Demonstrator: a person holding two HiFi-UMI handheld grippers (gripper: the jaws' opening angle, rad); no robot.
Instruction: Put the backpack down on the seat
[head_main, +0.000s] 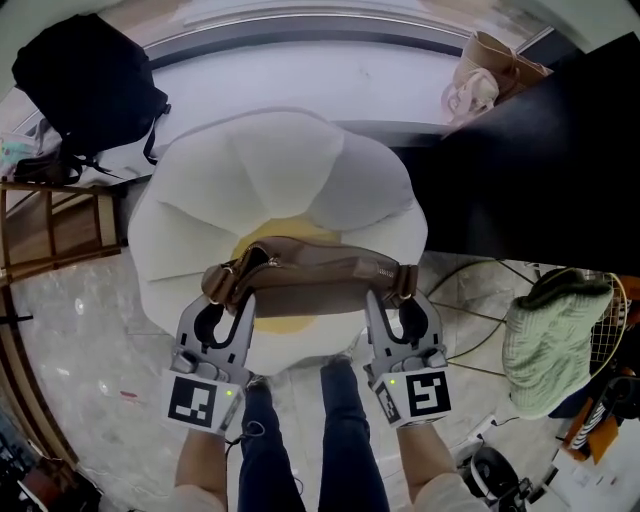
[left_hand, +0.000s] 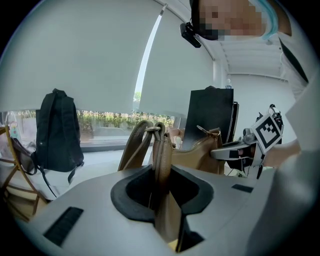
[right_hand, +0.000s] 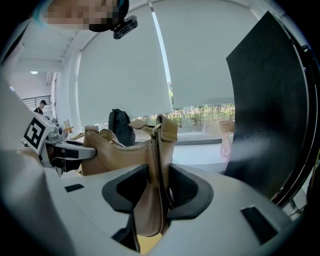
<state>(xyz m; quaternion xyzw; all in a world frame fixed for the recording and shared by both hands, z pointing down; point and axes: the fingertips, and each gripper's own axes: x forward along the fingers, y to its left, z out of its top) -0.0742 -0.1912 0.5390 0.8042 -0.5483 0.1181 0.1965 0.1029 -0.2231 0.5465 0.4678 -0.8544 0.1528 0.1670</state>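
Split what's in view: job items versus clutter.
Job: tan bag, gripped at its ends by left gripper and right gripper; white seat below it.
Clutter: black backpack, beige bag, green cloth.

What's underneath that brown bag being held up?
A white petal-shaped seat with a yellow centre. The bag covers most of that yellow patch, so the middle of the seat is hidden. Whether the bag touches the seat cannot be told.

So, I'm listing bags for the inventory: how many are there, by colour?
tan bag: 1
black backpack: 1
beige tote bag: 1
Total: 3
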